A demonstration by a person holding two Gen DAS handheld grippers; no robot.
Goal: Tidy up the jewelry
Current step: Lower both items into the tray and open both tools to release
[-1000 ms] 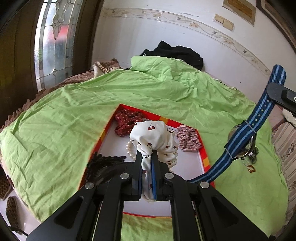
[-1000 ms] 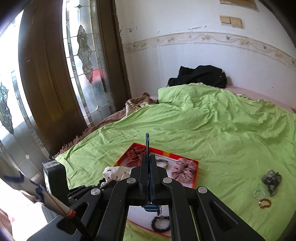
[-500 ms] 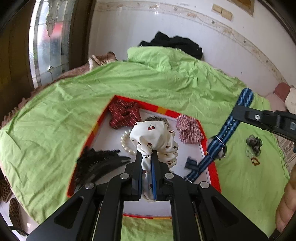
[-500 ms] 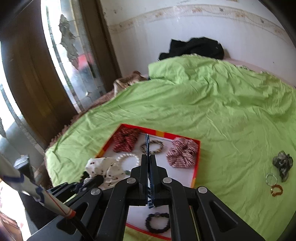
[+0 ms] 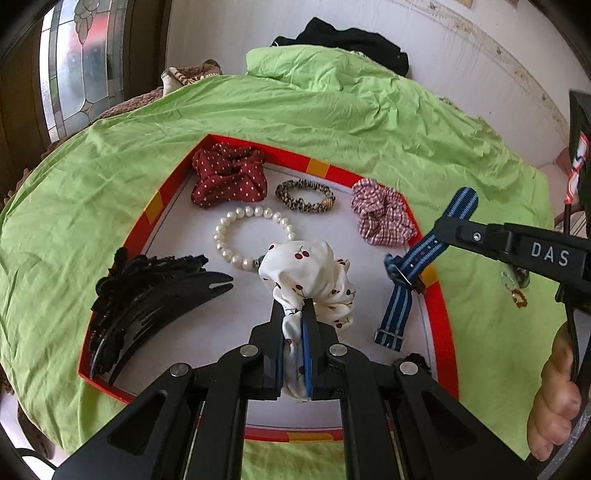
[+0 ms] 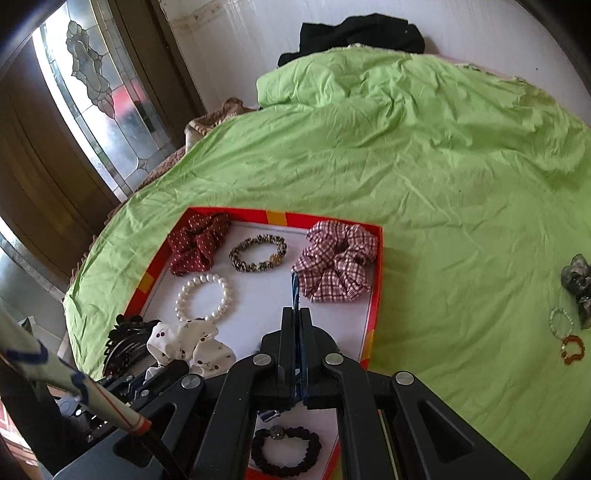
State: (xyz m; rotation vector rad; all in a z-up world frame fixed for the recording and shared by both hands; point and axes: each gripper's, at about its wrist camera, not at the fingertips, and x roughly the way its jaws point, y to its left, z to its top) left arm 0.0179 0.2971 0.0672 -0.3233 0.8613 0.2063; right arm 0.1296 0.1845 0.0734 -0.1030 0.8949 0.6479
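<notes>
A red-rimmed tray [image 5: 441,317] with a white floor lies on the green bedspread. My left gripper [image 5: 294,310] is shut on a white cherry-print scrunchie [image 5: 310,271] and holds it just above the tray's middle. My right gripper [image 6: 295,314] is shut on a blue striped watch strap [image 5: 413,266], whose lower end hangs down onto the tray's right side. In the tray lie a red dotted scrunchie [image 5: 229,175], a leopard hair tie [image 5: 304,195], a checked scrunchie [image 5: 382,216], a pearl bracelet [image 5: 242,236], a black hair claw [image 5: 147,291] and a black bead bracelet [image 6: 286,448].
On the bedspread to the right of the tray lie a grey scrunchie [image 6: 578,282], a pale bead bracelet [image 6: 561,321] and an amber bead bracelet [image 6: 572,352]. Black clothing [image 6: 354,33] lies at the far wall. A glass door [image 6: 99,92] stands to the left.
Both grippers have come lower and closer over the tray. The right gripper brought the blue strap leftward and down, so its lower end now rests on the tray's right side.
</notes>
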